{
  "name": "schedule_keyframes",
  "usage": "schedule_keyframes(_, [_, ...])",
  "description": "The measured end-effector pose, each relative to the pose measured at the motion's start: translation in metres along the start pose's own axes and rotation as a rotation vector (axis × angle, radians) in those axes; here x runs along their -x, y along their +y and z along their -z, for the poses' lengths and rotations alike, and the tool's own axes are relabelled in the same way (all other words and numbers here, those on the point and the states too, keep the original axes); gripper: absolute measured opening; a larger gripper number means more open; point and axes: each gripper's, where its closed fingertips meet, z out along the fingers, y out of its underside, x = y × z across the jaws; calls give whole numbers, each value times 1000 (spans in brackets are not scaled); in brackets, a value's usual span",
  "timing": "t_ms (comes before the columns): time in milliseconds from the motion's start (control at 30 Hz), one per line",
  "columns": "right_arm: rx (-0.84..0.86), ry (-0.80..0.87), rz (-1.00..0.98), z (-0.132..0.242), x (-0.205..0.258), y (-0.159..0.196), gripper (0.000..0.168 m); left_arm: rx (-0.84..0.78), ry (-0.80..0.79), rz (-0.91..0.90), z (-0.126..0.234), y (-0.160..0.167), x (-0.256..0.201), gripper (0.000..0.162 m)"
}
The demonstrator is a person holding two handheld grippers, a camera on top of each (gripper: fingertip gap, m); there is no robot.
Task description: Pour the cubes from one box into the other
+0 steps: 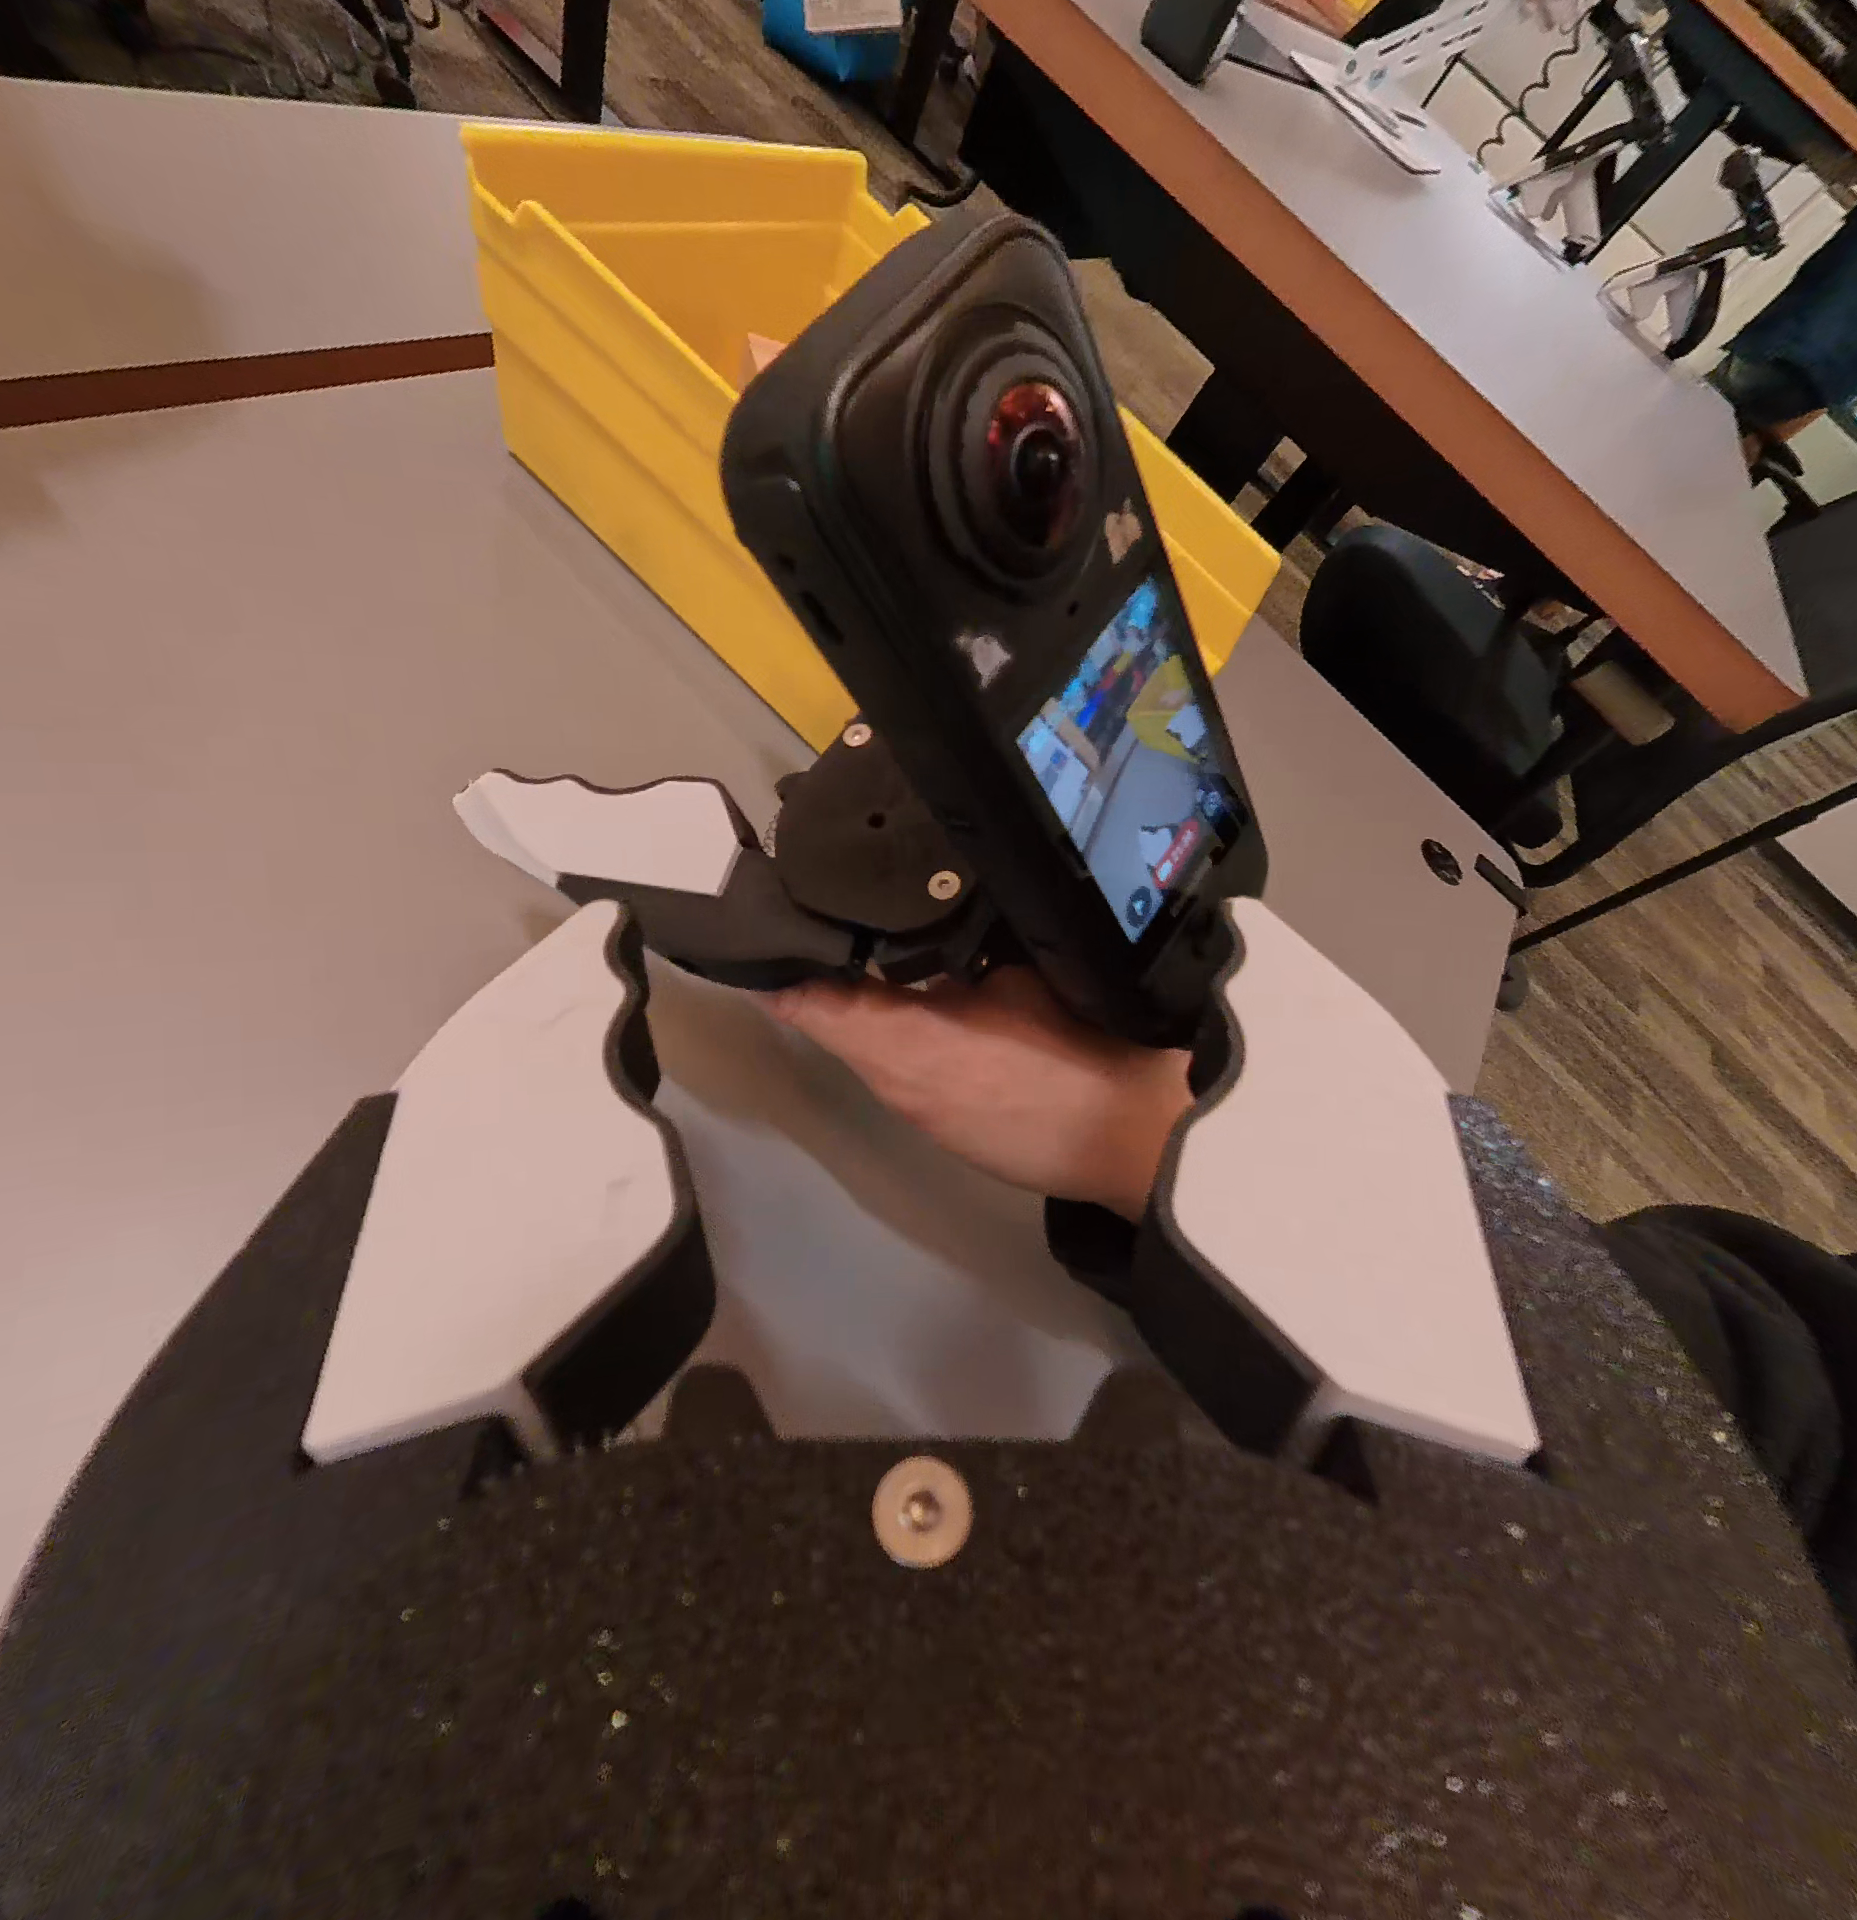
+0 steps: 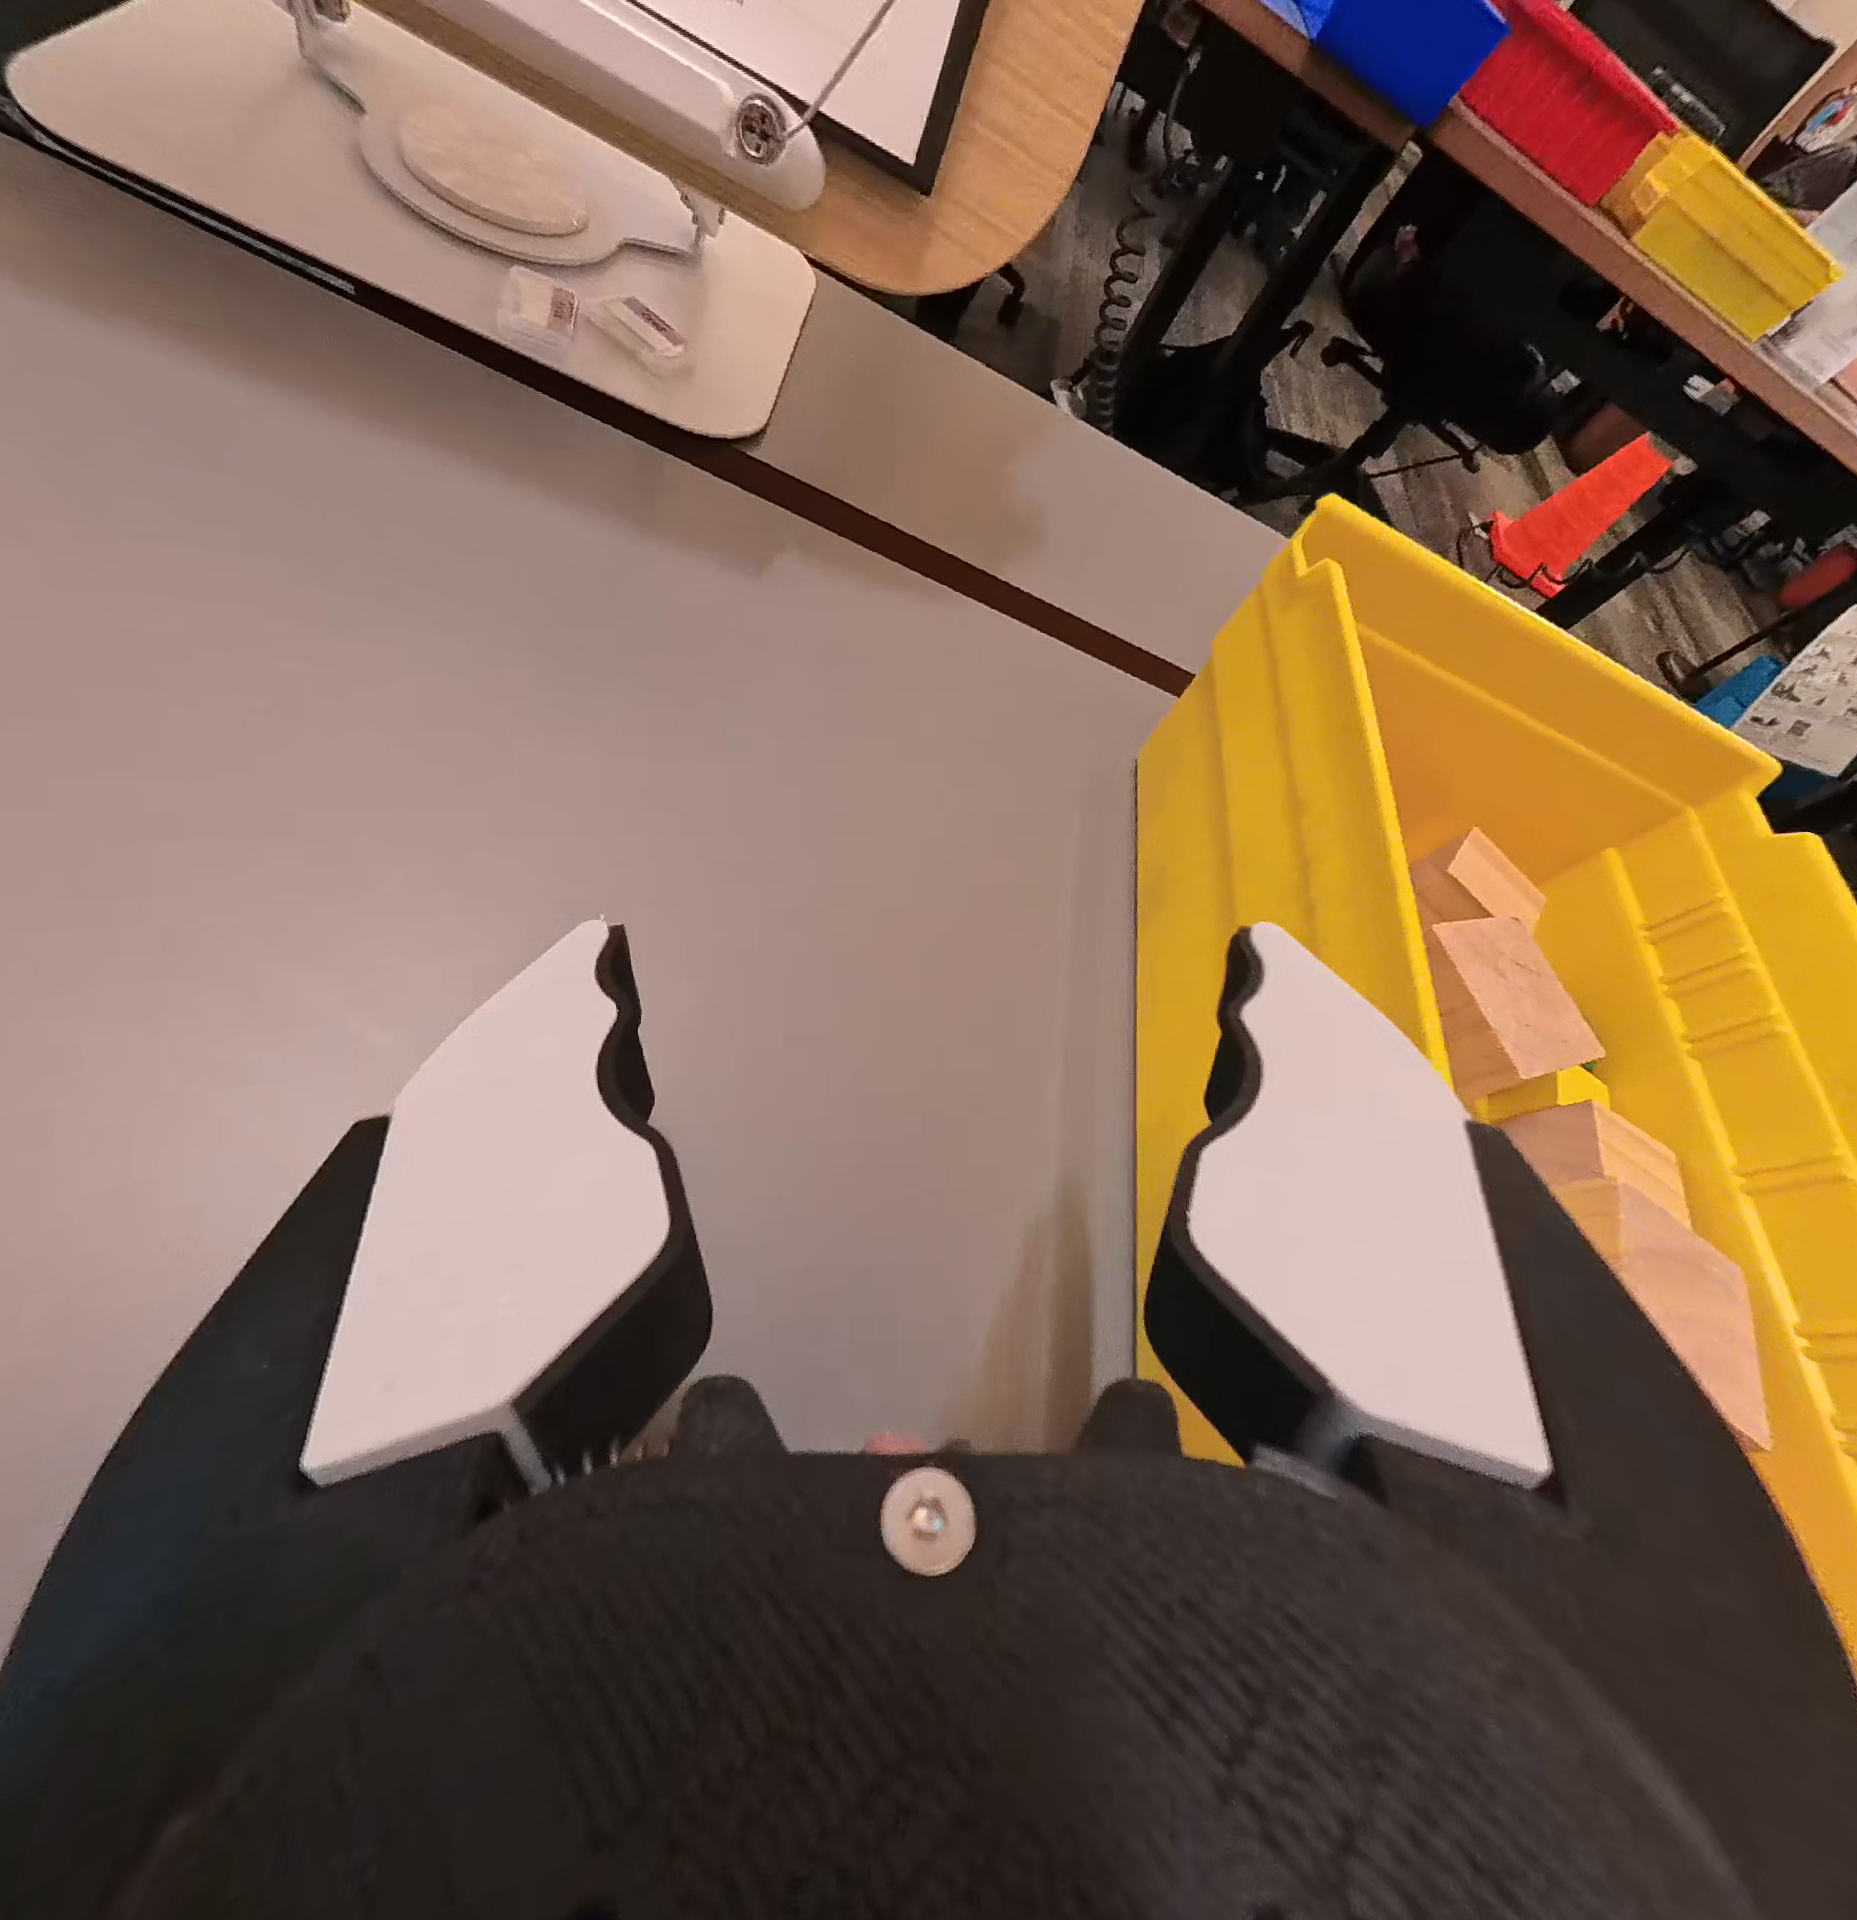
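Sitting right of spread tool (image 2: pixel 929 1039): yellow box (image 2: pixel 1308 935).

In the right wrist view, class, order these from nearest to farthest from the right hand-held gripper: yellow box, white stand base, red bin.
From the right hand-held gripper:
1. Yellow box, right.
2. White stand base, upper left.
3. Red bin, upper right.

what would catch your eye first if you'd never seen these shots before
The yellow box stands out first, sitting on the grey table with wooden cubes piled inside, just right of the open right gripper. In the left wrist view, the right gripper's big black camera, gripped by a hand, fills the middle and hides part of the box, beyond the open left gripper.
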Motion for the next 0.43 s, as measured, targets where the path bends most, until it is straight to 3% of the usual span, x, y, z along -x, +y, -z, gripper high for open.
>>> schedule_keyframes(267, [29,69,93,-1,-10,7,112,6,-164,-69,7,0,18,123])
schedule_keyframes(433, [5,23,30,-1,-5,2,107,-46,-202,-156,12,-7,12,118])
